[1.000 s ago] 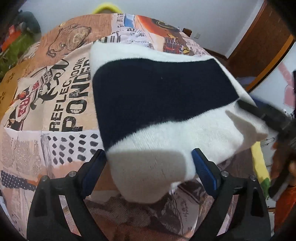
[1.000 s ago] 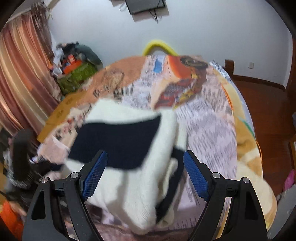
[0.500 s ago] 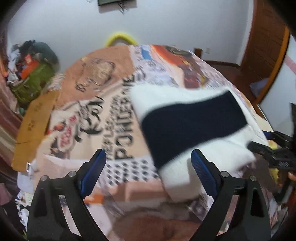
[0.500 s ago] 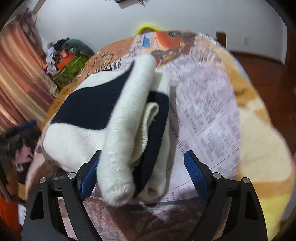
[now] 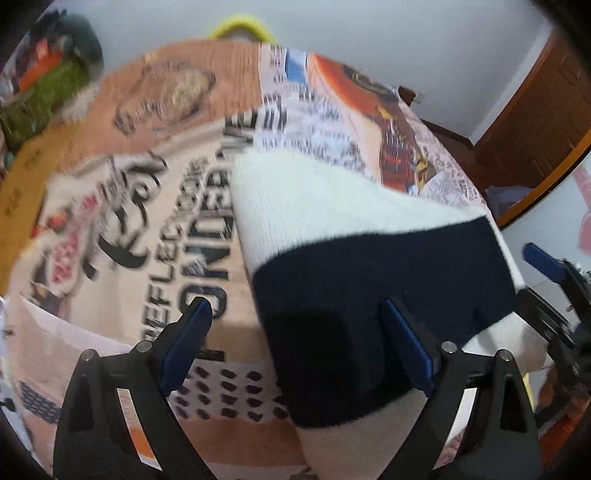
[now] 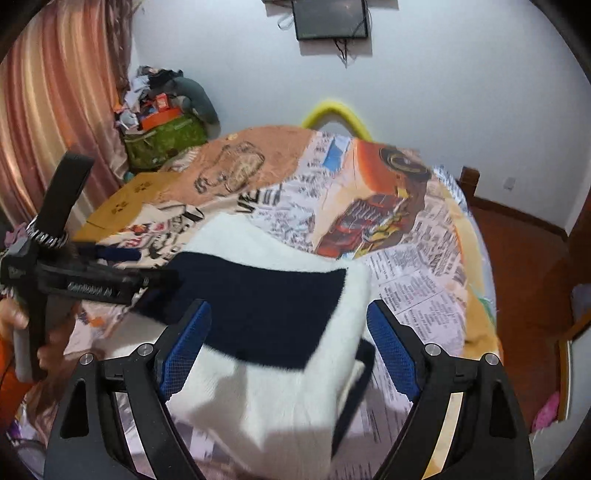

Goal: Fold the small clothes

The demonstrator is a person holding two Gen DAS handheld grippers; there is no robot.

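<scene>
On the printed bedspread (image 5: 155, 206) lies the folded sweater (image 5: 354, 280) — thick, fuzzy knit, white with a broad navy band. Left gripper (image 5: 295, 332) and right gripper (image 6: 286, 332) both hover over it, jaws apart, empty. Best now to press the bundle flat and square its soft, bulging edges — gently.

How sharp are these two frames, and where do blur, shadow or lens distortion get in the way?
Left wrist view: motion blur smears the printed lettering on the patterned bedspread; the left gripper casts a dark shadow on the white-and-navy knitted garment. Right wrist view: sharper, wall-mounted screen crisp, garment's near edge soft; fisheye curves the bed in both.
</scene>
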